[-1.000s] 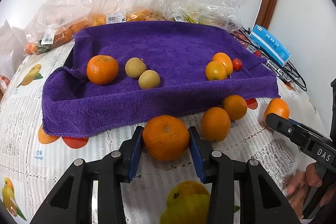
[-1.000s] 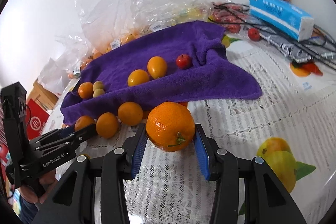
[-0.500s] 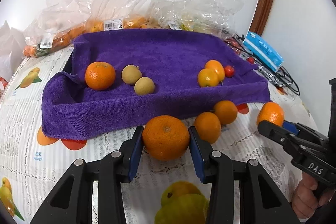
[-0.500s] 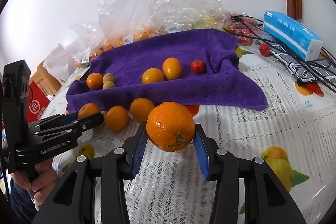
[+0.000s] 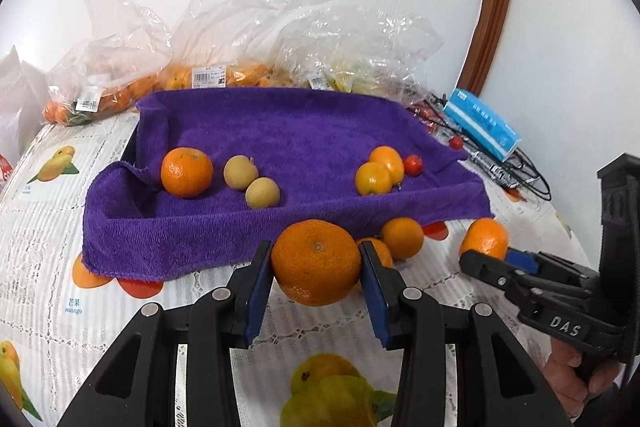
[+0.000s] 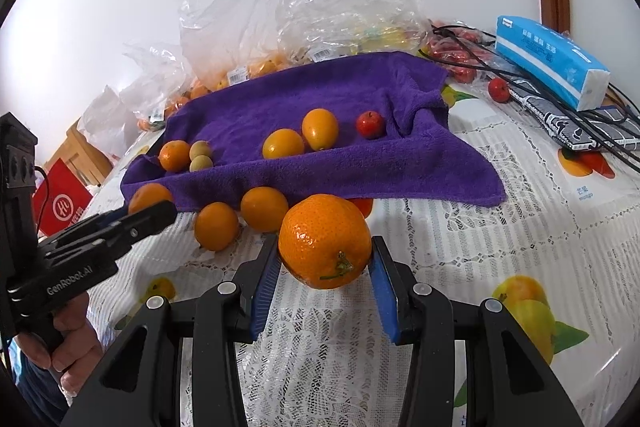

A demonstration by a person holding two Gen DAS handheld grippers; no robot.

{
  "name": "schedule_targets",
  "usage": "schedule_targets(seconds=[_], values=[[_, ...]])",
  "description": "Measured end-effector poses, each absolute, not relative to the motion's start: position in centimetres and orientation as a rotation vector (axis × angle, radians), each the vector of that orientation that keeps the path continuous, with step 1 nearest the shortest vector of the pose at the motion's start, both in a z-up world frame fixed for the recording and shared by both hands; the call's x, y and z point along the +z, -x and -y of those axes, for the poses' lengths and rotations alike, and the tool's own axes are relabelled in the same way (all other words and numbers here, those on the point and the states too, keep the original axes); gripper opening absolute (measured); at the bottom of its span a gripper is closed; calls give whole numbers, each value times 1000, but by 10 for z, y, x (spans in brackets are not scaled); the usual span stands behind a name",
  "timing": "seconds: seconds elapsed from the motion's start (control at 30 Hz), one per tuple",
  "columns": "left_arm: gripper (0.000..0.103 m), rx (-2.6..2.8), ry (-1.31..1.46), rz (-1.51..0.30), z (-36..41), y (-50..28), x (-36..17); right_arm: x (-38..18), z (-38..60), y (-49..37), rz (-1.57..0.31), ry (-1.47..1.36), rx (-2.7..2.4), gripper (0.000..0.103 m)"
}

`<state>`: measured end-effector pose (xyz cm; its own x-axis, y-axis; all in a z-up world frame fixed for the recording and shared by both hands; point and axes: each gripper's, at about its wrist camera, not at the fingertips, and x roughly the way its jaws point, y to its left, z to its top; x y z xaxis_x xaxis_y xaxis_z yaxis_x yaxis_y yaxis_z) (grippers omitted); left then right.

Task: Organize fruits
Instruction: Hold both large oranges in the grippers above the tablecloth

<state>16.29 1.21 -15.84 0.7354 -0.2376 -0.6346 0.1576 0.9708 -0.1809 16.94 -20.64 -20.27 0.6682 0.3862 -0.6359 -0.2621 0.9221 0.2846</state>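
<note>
1. Big mandarin [image 5: 316,263]: dimpled skin, navel end toward cam, clamped betw. the blue pads of the left gripper [image 5: 316,281], lifted just off the cloth-covered table.
2. Second mandarin [image 6: 325,241]: green stem stub facing cam, pinched in the right gripper [image 6: 325,277].
3. Purple towel [image 5: 288,131]: rumpled, edges raised like a tray.
4. On towel, L side: one mandarin [image 5: 186,171], upright, w/ two tan longans [image 5: 252,183] touching each other just beside it.
5. On towel, R side: two kumquats [image 5: 380,171] touching; small red fruit [image 5: 413,164] beside them.
6. Loose mandarins [image 6: 240,217] lay on the table just below the towel's front edge.
</note>
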Motion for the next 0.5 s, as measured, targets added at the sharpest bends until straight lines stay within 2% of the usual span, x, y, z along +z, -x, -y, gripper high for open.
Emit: schedule_targets(seconds=[0.5], values=[[40, -218, 177, -654, -22, -157, -150, -202, 208, -168, -752, -176, 363, 44]])
